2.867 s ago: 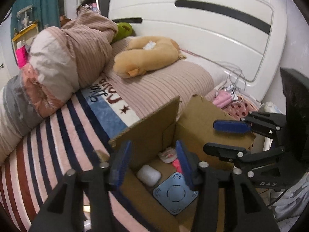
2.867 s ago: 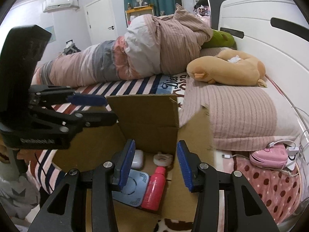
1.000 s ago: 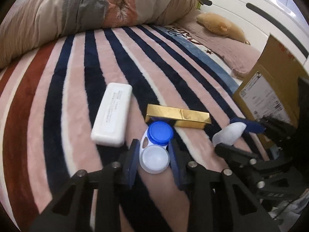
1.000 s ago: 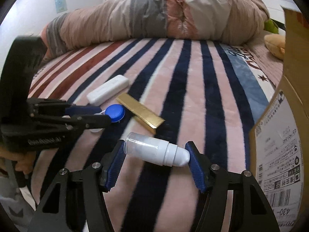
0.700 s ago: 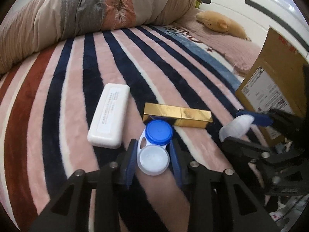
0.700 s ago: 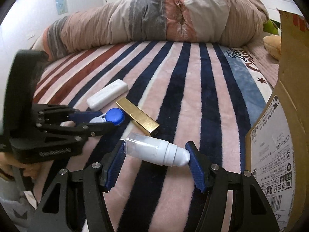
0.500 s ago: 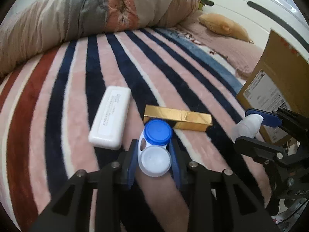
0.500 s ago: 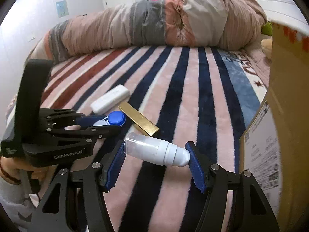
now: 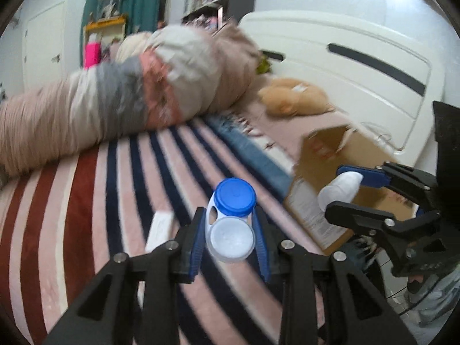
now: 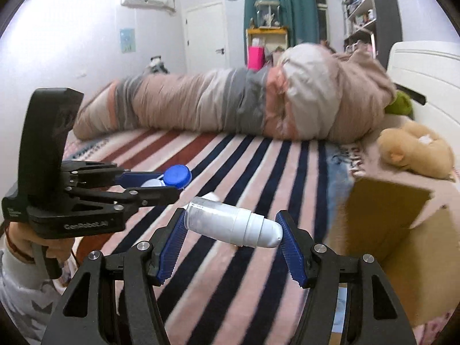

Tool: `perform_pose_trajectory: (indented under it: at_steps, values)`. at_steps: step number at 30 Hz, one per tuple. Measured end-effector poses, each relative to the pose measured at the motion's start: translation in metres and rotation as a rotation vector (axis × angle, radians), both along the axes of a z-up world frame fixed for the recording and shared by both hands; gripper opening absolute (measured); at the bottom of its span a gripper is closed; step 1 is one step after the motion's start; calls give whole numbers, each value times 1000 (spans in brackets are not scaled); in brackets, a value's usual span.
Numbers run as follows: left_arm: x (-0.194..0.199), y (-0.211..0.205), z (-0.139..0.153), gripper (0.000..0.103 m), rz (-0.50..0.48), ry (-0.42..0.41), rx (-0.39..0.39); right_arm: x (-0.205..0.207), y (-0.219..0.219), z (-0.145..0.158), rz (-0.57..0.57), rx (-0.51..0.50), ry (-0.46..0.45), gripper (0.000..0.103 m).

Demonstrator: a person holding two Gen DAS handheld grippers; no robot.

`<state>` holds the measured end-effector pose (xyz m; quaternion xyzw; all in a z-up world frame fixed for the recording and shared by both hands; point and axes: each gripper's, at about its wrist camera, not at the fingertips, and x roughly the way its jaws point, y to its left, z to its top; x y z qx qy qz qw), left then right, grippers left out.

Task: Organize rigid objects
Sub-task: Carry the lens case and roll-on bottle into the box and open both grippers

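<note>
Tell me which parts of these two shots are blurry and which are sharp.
Left wrist view: the rolled duvet, plush toy and cardboard box smear with motion blur, while the contact lens case in the left tongs stays sharp. Right wrist view: milder blur on the bedding; the white bottle in the right tongs is crisp.

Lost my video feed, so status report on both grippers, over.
Left gripper shut on contact lens case. Right gripper shut on white bottle. Cardboard box ahead right, path unobstructed.
</note>
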<state>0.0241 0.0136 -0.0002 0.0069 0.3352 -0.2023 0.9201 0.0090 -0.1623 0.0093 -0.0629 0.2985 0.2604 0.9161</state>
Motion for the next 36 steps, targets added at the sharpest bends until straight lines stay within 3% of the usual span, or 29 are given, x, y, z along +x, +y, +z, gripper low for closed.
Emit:
perform_pose_trajectory:
  at_steps: [5,9,16,19,23,29,33,36]
  values:
    - [-1,-56,37,29,-114,-40,-20,-15,-60,23,-88,11,-50,59]
    - [10,-108,48,29,-201,-32,-16,-16,-105,27,-163,-9,-45,59]
    - [42,-190,37,29,-297,49,70,0,-150,0,-187,-99,39,60]
    - [54,-210,25,29,-324,94,102,3,-160,-8,-160,-86,82,60]
    - [62,-227,11,29,-336,129,139,10,-168,-18,-184,-126,92,60]
    - [78,-235,-4,30,-339,157,162,15,-174,-21,-176,-96,109,64]
    - [81,-232,-6,35,-323,156,160,14,-175,-21,-176,-100,111,64]
    - [81,-223,-1,46,-309,150,135,16,-174,-21,-175,-110,114,64]
